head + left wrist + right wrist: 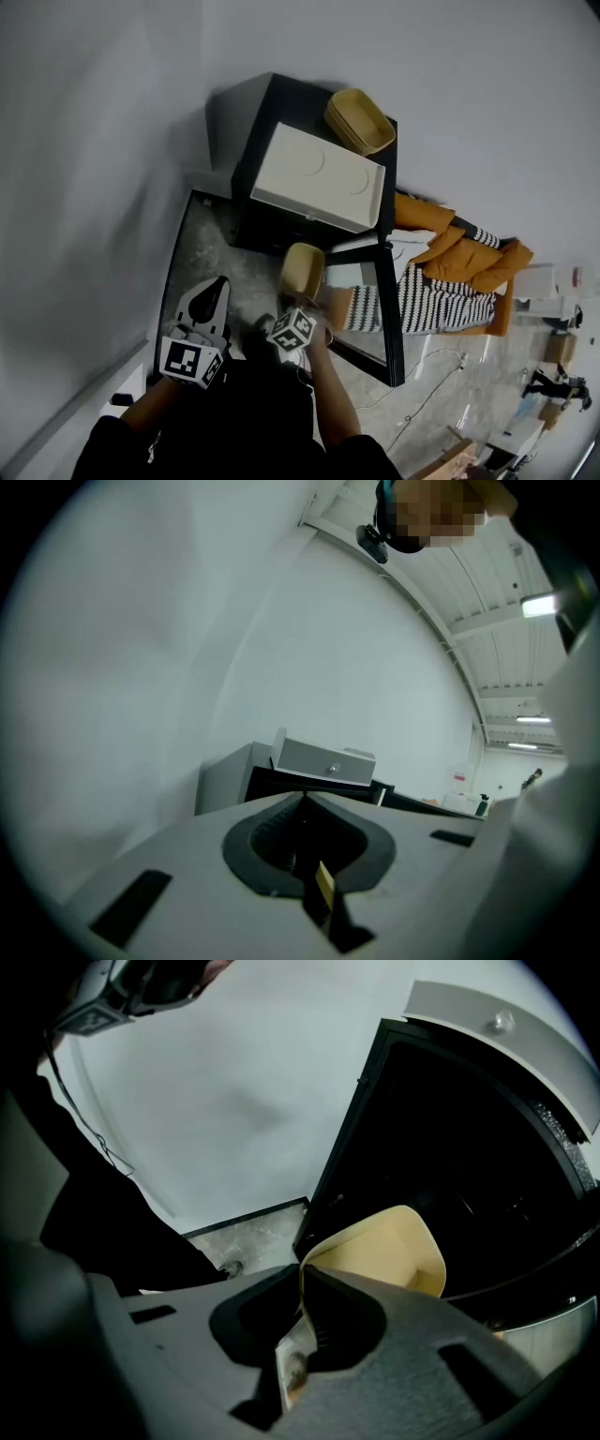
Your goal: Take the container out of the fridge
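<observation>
A pale yellow container (303, 270) hangs in front of the open black fridge (272, 230); my right gripper (298, 306) is shut on its rim. The right gripper view has the rim pinched between the jaws (305, 1277), with the container's hollow (394, 1252) towards the dark fridge interior (450, 1147). My left gripper (216, 286) is to the left, low over the floor, shut with nothing in it. In the left gripper view its closed jaws (304, 801) point at the fridge (234, 778).
A white box (319, 178) and a second yellow container (359, 120) sit on top of the fridge. The fridge door (380, 309) stands open to the right. Orange and striped cushions (459, 272) lie beyond it. A grey wall (84, 187) is at the left.
</observation>
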